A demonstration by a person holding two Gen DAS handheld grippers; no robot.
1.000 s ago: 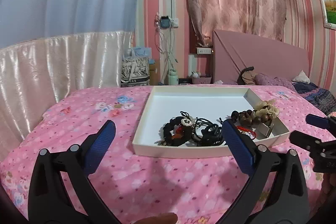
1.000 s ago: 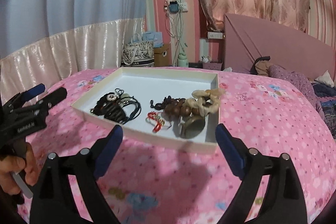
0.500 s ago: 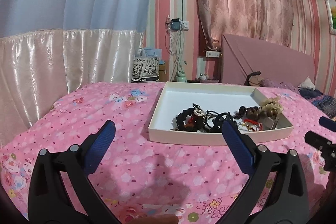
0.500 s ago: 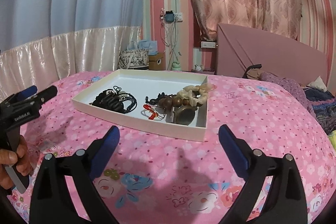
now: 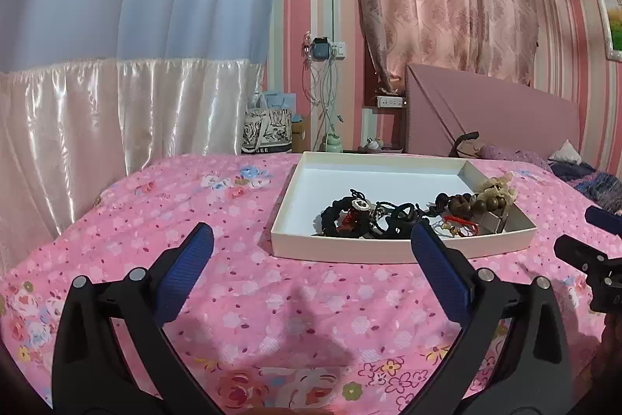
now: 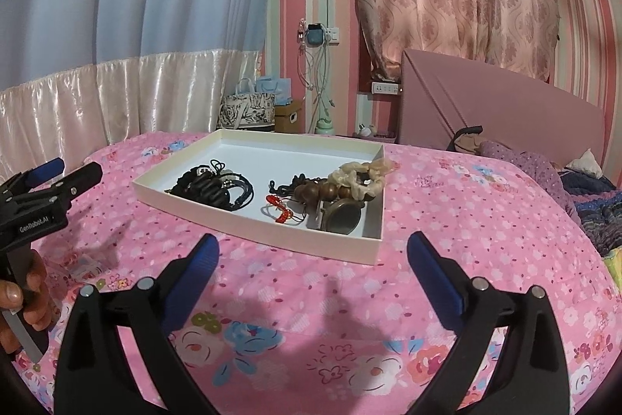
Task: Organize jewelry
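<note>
Jewelry (image 5: 392, 216) lies heaped in the near half of a shallow white tray (image 5: 295, 181) resting on a bed with a pink floral cover (image 5: 217, 205).

Left wrist view: the left tongs (image 5: 311, 242) stand wide apart, blue pads (image 5: 186, 261) facing inward, nothing between them and nothing touched. They hover above the bed cover, short of the tray's near wall. The right pad overlaps the tray's near edge in the picture only. The jewelry sits ahead and to the right of the tongs' midline: black cord pieces (image 5: 350, 216) left, dark wooden beads (image 5: 462, 203) and a cream scrunchie (image 5: 495, 187) right. The right tongs (image 5: 591, 236) enter at the right edge, beside the tray's near right corner.

Right wrist view: the right tongs (image 6: 311, 249) stand spread to nearly full width, empty, above the bed cover and clear of the tray (image 6: 179, 164). The tray lies ahead, turned at an angle, its near right corner between the pads in the picture. Inside: black cords (image 6: 212, 183), a red charm (image 6: 280, 211), wooden beads (image 6: 322, 189), a scrunchie (image 6: 361, 175) and a round brass-coloured piece (image 6: 342, 218). At the left edge, a hand (image 6: 23, 302) grips the left tongs (image 6: 54, 177), which are apart.
</note>
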